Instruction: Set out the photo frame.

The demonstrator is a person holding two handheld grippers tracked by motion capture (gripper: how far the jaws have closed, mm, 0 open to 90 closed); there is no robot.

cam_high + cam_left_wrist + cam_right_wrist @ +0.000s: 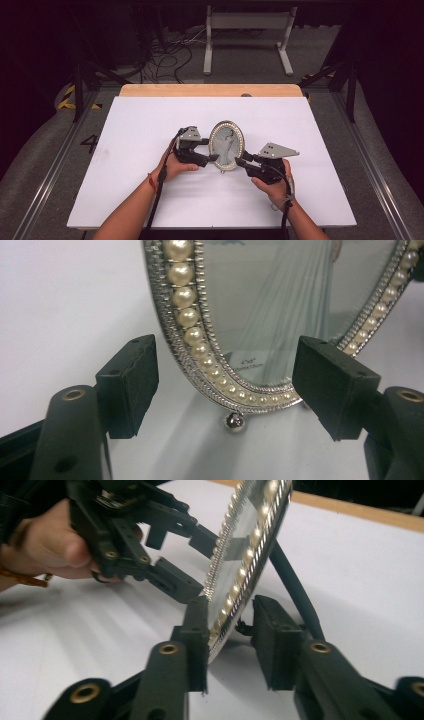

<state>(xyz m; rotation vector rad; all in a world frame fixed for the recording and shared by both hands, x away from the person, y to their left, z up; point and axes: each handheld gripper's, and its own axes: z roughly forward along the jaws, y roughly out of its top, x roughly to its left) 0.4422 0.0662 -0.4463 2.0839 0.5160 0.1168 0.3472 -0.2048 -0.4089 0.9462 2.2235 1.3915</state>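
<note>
An oval silver picture frame edged with pearl beads (pixel 226 145) stands near the middle of the white worktop (pixel 150 200), long axis upright, tilted back, glass facing the person. The right gripper (pixel 227 630) brackets its lower rim, one finger touching, the other off; the left gripper (pixel 225 385) is released around the bottom edge. Best to steady the frame gently until its rear strut bears

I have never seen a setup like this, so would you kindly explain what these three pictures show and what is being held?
A person holds two hand-held grippers. The high view looks down on a white table; the other two pictures come from cameras riding on each gripper. An oval pearl-rimmed picture frame stands on the table. The left gripper has its jaws open around the frame's lower edge without touching. The right gripper straddles the frame's rim; one jaw looks in contact, the other stands off, so nothing is firmly clamped.
</note>
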